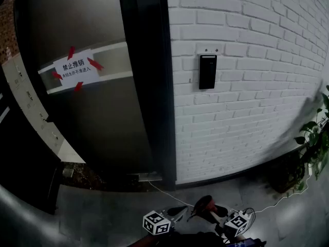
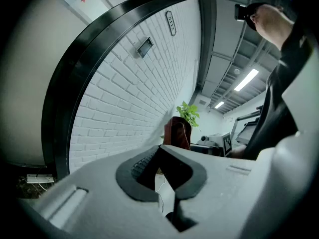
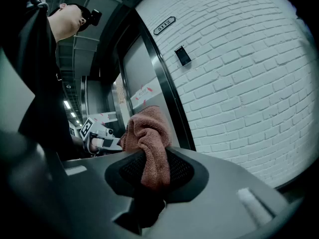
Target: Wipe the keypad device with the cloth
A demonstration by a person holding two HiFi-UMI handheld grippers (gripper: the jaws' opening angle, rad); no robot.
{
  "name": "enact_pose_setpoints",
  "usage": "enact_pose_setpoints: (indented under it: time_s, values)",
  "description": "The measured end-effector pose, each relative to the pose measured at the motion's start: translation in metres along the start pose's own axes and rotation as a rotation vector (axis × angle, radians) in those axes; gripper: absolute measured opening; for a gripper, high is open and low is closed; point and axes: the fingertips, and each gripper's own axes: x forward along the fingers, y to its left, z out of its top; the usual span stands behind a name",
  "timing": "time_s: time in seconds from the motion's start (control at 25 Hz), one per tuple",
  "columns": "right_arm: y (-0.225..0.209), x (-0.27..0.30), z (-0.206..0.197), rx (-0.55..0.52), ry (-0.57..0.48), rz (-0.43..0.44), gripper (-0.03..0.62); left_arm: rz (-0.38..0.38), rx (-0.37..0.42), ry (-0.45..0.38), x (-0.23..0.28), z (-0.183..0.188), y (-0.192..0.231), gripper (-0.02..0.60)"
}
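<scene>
White brick wall (image 1: 247, 86) bore the keypad device (image 1: 207, 71), well apart from the right tool (image 3: 149, 171) pinching the cloth (image 3: 147, 133), probably best pressed flat and lightly; left tool (image 2: 160, 151) sat pressed together, empty.

A white-painted brick wall (image 1: 247, 86) with pale grey mortar lines carries a black rectangular keypad device (image 1: 207, 72), next to a black door frame (image 1: 149, 86) and a dull grey metal door (image 1: 97, 122). The door's white paper notice (image 1: 76, 69) bears black characters and is edged with red tape strips (image 1: 94, 64). A potted plant (image 1: 314, 138) is leafy green. The rust-brown terry cloth (image 3: 148, 138) stands out against the black mesh-textured pads (image 3: 182, 171) of the pale grey right gripper (image 3: 154, 166). The left gripper (image 2: 160, 156) is the same grey and black. Their marker cubes (image 1: 156, 223) are patterned in black-and-white squares.
</scene>
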Motion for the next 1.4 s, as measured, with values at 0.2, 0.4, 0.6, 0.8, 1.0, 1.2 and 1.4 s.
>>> enact_pose_setpoints:
  time_s: [0.2, 0.4, 0.6, 0.8, 1.0, 1.2, 1.4]
  values:
    - [0.014, 0.011, -0.006, 0.004, 0.015, -0.007, 0.086, -0.001, -0.005, 0.003, -0.017, -0.002, 0.007, 0.005]
    - [0.015, 0.019, -0.001, -0.002, 0.028, -0.007, 0.086, 0.006, -0.02, -0.001, -0.022, -0.001, 0.014, 0.003]
    - [-0.002, 0.029, 0.001, 0.0, 0.025, -0.008, 0.086, 0.013, -0.029, 0.012, -0.016, 0.002, 0.025, 0.004]
    - [-0.024, 0.046, 0.007, 0.011, 0.029, 0.018, 0.086, 0.04, -0.03, 0.015, -0.002, 0.013, 0.045, 0.004]
    - [-0.056, 0.066, 0.022, 0.0, 0.018, 0.065, 0.086, 0.066, -0.007, 0.004, 0.024, 0.038, 0.067, 0.004]
    - [-0.098, 0.079, 0.04, -0.014, 0.018, 0.102, 0.086, 0.091, -0.013, -0.009, 0.057, 0.064, 0.083, 0.003]
    - [-0.13, 0.09, 0.067, -0.07, 0.02, 0.174, 0.086, 0.116, -0.01, -0.027, 0.091, 0.086, 0.101, 0.003]
